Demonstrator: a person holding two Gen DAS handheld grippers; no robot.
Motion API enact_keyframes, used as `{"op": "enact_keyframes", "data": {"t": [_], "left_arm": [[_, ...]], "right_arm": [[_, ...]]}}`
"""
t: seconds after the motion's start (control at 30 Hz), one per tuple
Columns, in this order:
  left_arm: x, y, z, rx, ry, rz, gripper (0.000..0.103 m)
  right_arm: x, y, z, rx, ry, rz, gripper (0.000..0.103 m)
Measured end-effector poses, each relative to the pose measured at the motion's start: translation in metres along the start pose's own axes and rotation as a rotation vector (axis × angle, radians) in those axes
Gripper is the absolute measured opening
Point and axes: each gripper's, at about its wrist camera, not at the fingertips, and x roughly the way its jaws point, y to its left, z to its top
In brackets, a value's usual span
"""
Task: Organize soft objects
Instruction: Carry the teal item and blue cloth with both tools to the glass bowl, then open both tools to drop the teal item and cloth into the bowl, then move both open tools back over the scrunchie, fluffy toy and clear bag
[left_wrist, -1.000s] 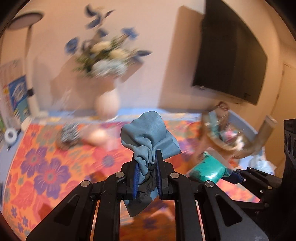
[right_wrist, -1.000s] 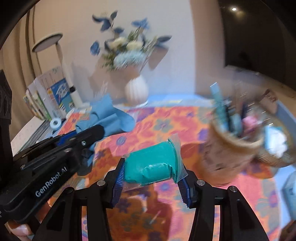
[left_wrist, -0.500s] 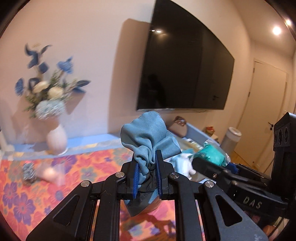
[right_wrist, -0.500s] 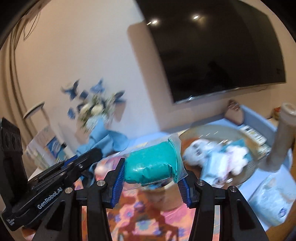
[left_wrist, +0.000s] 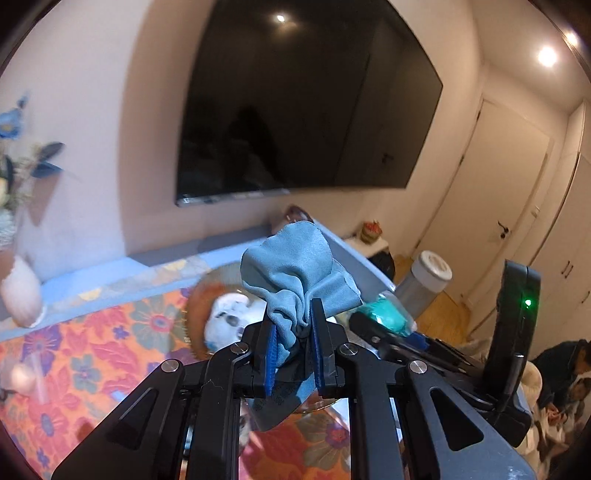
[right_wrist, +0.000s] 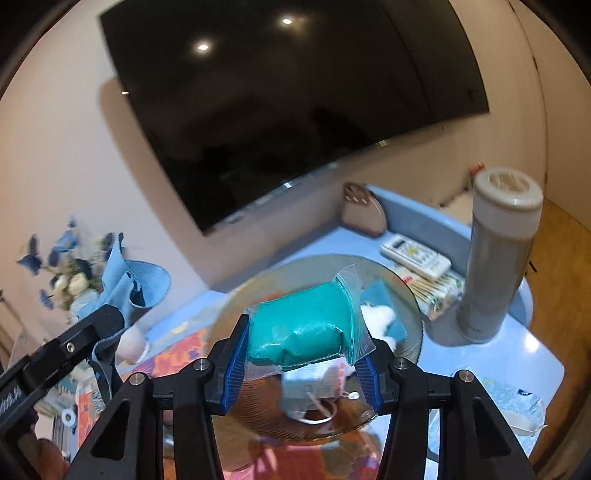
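Since half a second ago both views have swung further toward the right end of the surface (right_wrist: 517, 343), so the glass bowl (right_wrist: 406, 295) now sits just beyond both tools. The left tool (left_wrist: 293, 345) is clamped on a crumpled blue cloth (left_wrist: 299, 273), which bunches up above its fingertips. The right tool (right_wrist: 301, 350) grips a teal packet (right_wrist: 306, 328) in clear wrap, held crosswise over the bowl's near rim.

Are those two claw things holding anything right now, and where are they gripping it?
Yes, both. The left gripper pinches a bunched blue cloth near its gathered lower middle. The right gripper squeezes a teal bagged packet across its two ends.
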Motion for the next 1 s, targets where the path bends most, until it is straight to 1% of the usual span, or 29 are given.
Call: {"op": "enact_keyframes", "data": {"t": [0.07,0.1,0.13,0.17,0.2,0.23,0.27,0.4,0.47,0.53,0.6,0.7,0.77,0.83,0.87,0.9,0.93,1.0], "left_arm": [[0.011,-0.001,0.0,0.001,0.016,-0.002,0.013],[0.017,0.0,0.0,-0.003,0.024,-0.012,0.017],[0.024,0.002,0.001,-0.011,0.031,-0.023,0.023],[0.029,0.004,0.001,-0.02,0.038,-0.026,0.037],[0.032,0.006,0.001,-0.027,0.041,-0.031,0.043],[0.034,0.008,0.0,-0.037,0.046,-0.042,0.043],[0.035,0.01,-0.001,-0.04,0.052,-0.046,0.043],[0.029,0.015,-0.006,-0.043,0.059,-0.041,0.043],[0.021,0.014,-0.011,-0.036,0.054,-0.042,0.043],[0.007,0.011,-0.02,0.0,0.05,-0.03,0.043],[-0.011,0.014,-0.032,0.04,0.034,-0.014,0.043],[-0.045,0.03,-0.052,0.042,0.001,0.048,0.043],[-0.069,0.045,-0.064,0.008,-0.022,0.092,0.043],[-0.096,0.06,-0.076,-0.013,-0.043,0.151,0.043],[-0.112,0.069,-0.083,-0.014,-0.06,0.196,0.043],[-0.121,0.075,-0.088,-0.016,-0.073,0.225,0.043],[-0.137,0.088,-0.095,-0.033,-0.097,0.277,0.043],[-0.161,0.111,-0.105,-0.092,-0.128,0.348,0.043]], "right_arm": [[0.01,-0.004,0.0,0.007,0.015,-0.022,0.051],[0.014,-0.005,0.0,0.01,0.022,-0.037,0.052],[0.018,-0.006,0.0,0.01,0.034,-0.048,0.053],[0.023,-0.008,0.0,0.007,0.058,-0.058,0.056],[0.024,-0.008,-0.002,0.005,0.071,-0.06,0.058],[0.025,-0.009,-0.003,0.005,0.081,-0.059,0.063],[0.025,-0.01,-0.005,0.004,0.079,-0.063,0.064],[0.021,-0.012,-0.01,-0.019,0.087,-0.096,0.064],[0.017,-0.012,-0.013,-0.018,0.092,-0.093,0.064],[0.011,-0.011,-0.016,-0.011,0.094,-0.077,0.064],[0.001,-0.007,-0.019,-0.016,0.076,-0.054,0.064],[-0.021,0.003,-0.023,-0.042,0.036,-0.023,0.064],[-0.035,0.013,-0.027,-0.053,0.023,0.01,0.064],[-0.047,0.026,-0.032,-0.065,0.014,0.052,0.065],[-0.052,0.035,-0.035,-0.077,0.011,0.076,0.065],[-0.056,0.043,-0.038,-0.095,0.007,0.104,0.065],[-0.061,0.055,-0.043,-0.126,0.004,0.133,0.067],[-0.07,0.078,-0.054,-0.189,-0.002,0.158,0.069]]}}
